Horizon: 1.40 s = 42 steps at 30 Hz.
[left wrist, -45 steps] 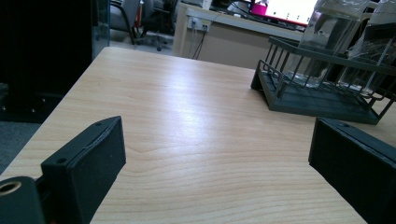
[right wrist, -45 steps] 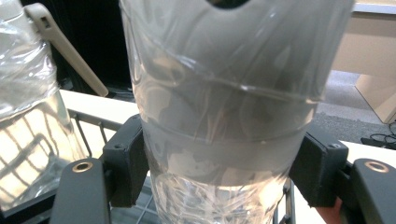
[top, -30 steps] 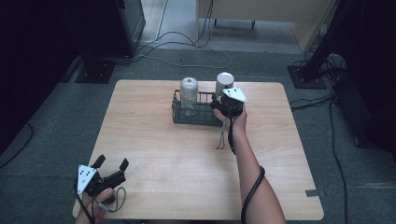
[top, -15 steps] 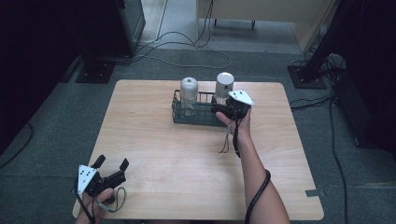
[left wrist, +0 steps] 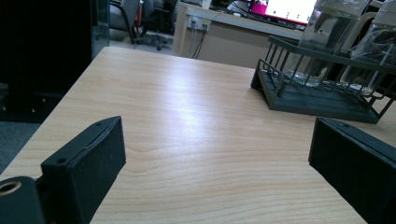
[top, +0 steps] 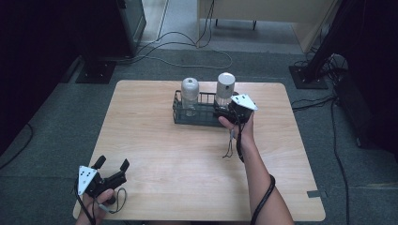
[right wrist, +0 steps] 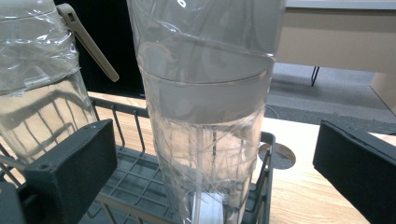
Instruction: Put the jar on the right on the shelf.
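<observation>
With the right-hand bottle (right wrist: 205, 116) standing upright in the wire basket (top: 180, 112), the right gripper (right wrist: 215, 172) has just spread its jaws wide, the bottle between them untouched, so withdrawing cleanly seems next, while the left gripper (left wrist: 215, 172) rests spread and empty.

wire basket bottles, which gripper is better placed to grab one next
Right. The right gripper sits open at the wire basket, its jaws flanking the right-hand bottle. The left gripper rests open at the near table edge.

Your right gripper (top: 224, 111) sits at the wire basket (top: 180, 115), beside the right bottle (top: 225, 89), fingers just opened. Your left gripper (top: 111, 168) rests open on the tabletop (top: 187, 164).
</observation>
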Available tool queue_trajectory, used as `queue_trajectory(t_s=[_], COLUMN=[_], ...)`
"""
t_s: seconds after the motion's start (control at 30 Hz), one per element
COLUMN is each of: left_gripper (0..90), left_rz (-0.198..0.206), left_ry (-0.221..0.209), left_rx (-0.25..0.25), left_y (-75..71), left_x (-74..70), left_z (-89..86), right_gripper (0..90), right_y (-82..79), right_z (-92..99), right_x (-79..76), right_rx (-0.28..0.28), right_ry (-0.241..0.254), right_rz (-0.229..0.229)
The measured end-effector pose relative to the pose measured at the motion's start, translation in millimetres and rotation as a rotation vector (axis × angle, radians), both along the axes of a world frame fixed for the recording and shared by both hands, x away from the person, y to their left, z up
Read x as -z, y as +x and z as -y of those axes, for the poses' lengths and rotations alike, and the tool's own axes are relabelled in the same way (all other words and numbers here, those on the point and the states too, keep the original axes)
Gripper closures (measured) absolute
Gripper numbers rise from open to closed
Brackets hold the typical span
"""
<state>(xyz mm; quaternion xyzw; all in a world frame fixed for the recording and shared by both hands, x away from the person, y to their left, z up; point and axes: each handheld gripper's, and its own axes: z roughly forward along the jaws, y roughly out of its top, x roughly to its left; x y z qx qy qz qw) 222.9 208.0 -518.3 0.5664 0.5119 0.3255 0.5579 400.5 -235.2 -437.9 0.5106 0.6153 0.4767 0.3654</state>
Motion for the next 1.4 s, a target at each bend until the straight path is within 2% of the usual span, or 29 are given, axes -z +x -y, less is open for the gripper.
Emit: queue_trajectory(t_s=[0.43, 1.0, 1.4], left_gripper=[3.9, 3.9, 3.9], left_rz=[0.002, 0.003, 0.003], left_ry=[-0.001, 0.006, 0.006], left_rx=[-0.003, -0.004, -0.005], left_y=[-0.1, -0.5, -0.5], left_x=[0.0, 0.0, 0.0], left_z=[0.3, 0.8, 0.8], right_gripper=[0.0, 0.0, 0.0], right_y=[-14.1, -34.7, -53.7], right_z=[5.3, 19.4, 22.2], right_x=[0.6, 13.5, 21.2], right_rx=[-0.008, -0.031, -0.060], right_ry=[-0.009, 0.016, 0.010], right_rz=[0.002, -0.006, 0.004])
